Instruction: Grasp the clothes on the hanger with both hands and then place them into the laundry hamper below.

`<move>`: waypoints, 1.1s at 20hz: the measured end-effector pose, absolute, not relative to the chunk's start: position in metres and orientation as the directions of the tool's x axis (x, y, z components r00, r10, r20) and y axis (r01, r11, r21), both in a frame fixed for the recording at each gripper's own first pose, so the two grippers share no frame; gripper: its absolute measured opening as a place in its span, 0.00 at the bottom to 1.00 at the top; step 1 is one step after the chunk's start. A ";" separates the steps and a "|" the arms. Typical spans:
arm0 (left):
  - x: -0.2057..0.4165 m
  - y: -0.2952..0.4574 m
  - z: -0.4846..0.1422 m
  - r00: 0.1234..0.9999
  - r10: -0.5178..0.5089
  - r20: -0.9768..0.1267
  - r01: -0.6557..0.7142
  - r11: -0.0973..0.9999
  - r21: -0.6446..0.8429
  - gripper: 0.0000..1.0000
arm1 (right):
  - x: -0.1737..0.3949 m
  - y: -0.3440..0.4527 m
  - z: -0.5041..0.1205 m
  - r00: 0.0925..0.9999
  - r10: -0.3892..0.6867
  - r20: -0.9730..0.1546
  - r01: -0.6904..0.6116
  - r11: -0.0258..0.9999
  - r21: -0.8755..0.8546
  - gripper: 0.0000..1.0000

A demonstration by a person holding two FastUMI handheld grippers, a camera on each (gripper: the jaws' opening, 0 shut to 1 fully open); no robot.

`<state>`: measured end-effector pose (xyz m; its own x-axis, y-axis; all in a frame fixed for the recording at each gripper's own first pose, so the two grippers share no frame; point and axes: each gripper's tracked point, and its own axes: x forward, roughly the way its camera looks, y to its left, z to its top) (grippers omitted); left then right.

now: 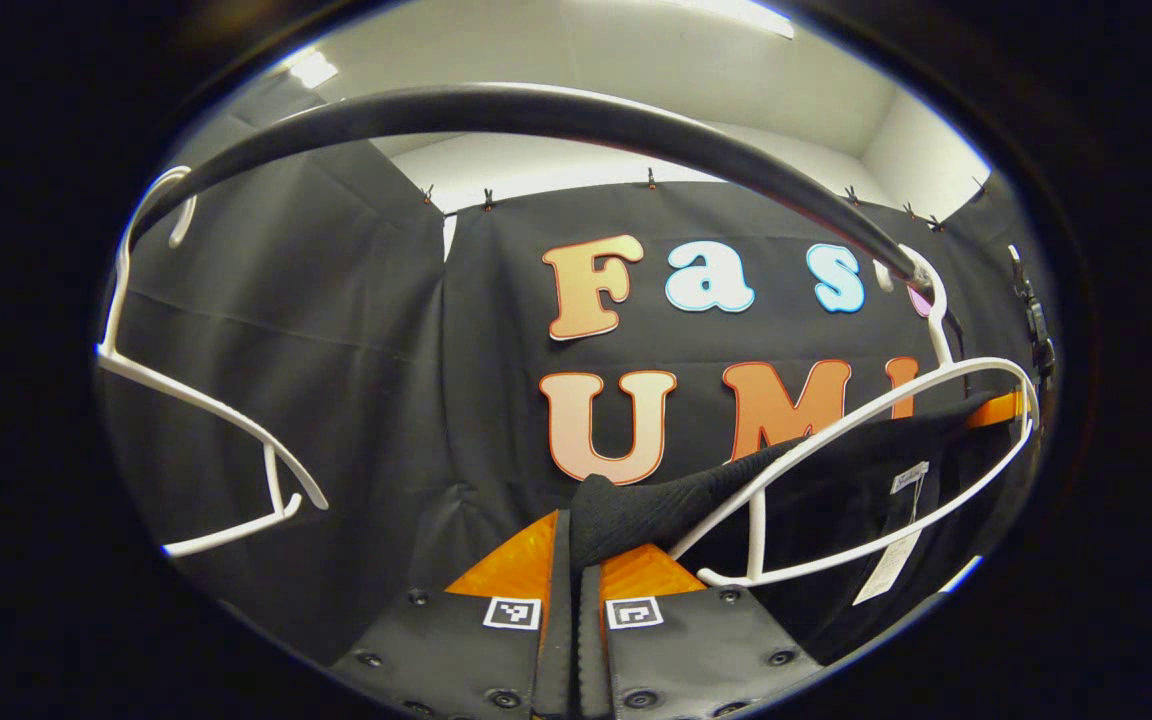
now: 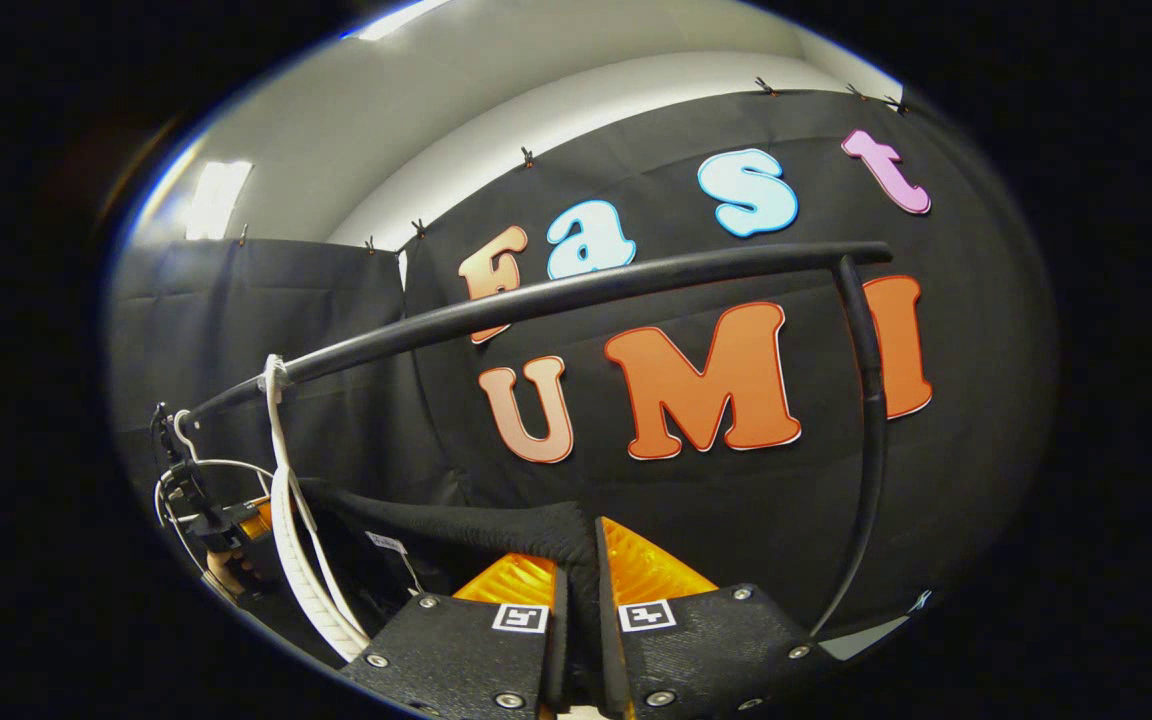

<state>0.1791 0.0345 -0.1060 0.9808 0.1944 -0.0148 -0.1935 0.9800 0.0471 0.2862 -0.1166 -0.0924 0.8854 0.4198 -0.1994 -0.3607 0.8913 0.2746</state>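
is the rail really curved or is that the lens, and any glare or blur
Lens: the black metal clothes rail arcs strongly in the left gripper view and bows in the right gripper view; ceiling lights blow out white in both; the black knitted garment stays sharp.

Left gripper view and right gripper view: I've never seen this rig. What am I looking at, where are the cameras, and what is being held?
A person holds one two-finger gripper in each hand; a fisheye camera rides on each, looking forward along its fingers.

In the left gripper view, the left gripper sits at the bottom, its orange fingers closed on a fold of the black garment. The garment is draped over a white hanger, which hangs from a black rail. An empty white hanger hangs further along.

In the right gripper view, the right gripper pinches another edge of the same black garment. The white hanger is to the left there, with the other gripper partly visible beyond it.

So both grippers grip the clothing, still on its hanger.
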 end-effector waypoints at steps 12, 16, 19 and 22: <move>0.161 0.043 -0.113 0.964 0.262 -0.038 -0.258 0.963 0.081 0.10 | 0.322 -0.090 -0.122 0.765 0.620 -0.173 -0.422 0.686 0.593 0.12; 0.148 0.044 -0.112 0.965 0.258 -0.036 -0.254 0.963 0.095 0.10 | 0.333 -0.088 -0.136 0.716 0.669 -0.199 -0.436 0.651 0.621 0.11; 0.139 0.056 -0.129 0.953 0.296 -0.063 -0.292 0.954 0.063 0.10 | 0.336 -0.075 -0.165 0.688 0.684 -0.243 -0.447 0.663 0.601 0.12; 0.120 0.055 -0.143 0.938 0.338 -0.080 -0.331 0.940 0.086 0.10 | 0.335 -0.062 -0.183 0.676 0.694 -0.247 -0.457 0.658 0.598 0.12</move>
